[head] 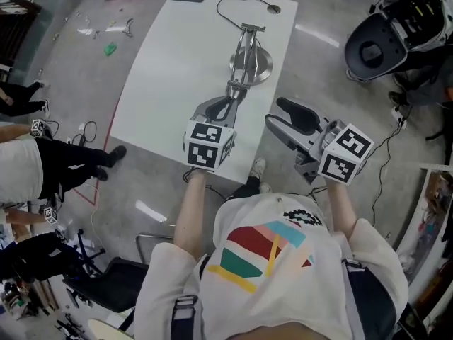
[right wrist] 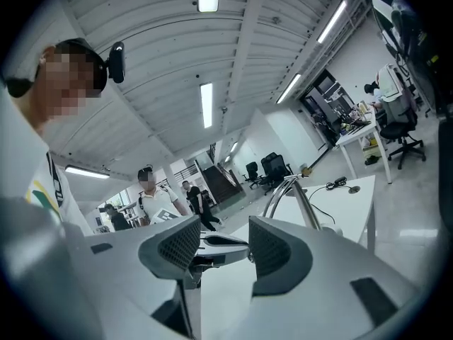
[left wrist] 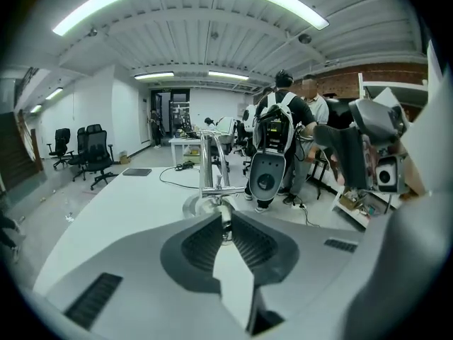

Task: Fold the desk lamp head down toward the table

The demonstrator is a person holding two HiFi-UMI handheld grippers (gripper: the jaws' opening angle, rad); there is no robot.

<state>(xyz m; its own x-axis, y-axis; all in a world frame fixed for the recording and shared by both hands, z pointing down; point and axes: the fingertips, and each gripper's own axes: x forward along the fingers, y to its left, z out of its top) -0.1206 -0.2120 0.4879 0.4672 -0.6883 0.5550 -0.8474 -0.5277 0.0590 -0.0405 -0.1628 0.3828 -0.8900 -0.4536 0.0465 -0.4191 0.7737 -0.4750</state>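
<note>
Metal lamp head (left wrist: 225, 219): keep left gripper (head: 232, 99) clamped on it, ease steadily toward counter (head: 177, 69), right gripper (head: 274, 113) parted, clear.

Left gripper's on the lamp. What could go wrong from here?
Left hand-held gripper pinches the lamp head only at its jaw tips; it may slip. The round base is unbraced: the right hand-held gripper hangs open beside the table, so the lamp could tip or slide.
</note>
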